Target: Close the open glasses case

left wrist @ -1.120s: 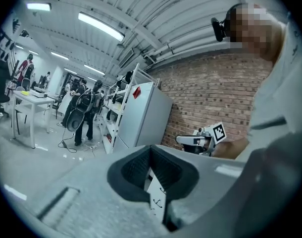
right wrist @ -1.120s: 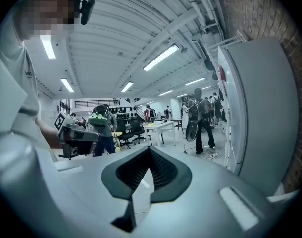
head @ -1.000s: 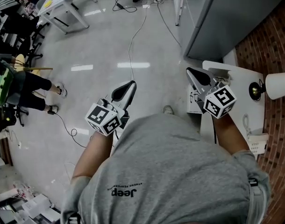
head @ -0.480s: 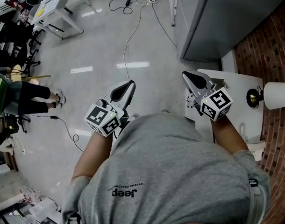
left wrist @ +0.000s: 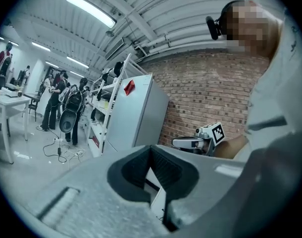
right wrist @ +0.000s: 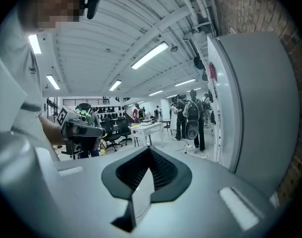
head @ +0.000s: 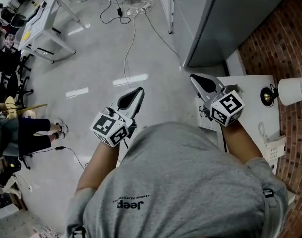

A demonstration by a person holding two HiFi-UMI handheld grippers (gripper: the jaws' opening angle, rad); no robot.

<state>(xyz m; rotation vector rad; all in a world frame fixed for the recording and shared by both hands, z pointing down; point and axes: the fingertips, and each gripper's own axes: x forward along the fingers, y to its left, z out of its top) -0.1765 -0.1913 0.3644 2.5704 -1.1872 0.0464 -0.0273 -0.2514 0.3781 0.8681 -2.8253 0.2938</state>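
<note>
- Both forearms stretch up-frame; left gripper (head: 137, 92) at centre over floor, right gripper (head: 196, 80) at the white table's (head: 247, 87) left edge
- Both jaw pairs closed, empty
- Glasses case: cannot be made out in any view

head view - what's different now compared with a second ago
The whole scene slid down the frame: the person stepped forward across the floor, alongside the white table with the lamp. Nothing was gripped or released. The left hand-held gripper and right hand-held gripper stay shut, empty, out in front. No glasses case shows.
</note>
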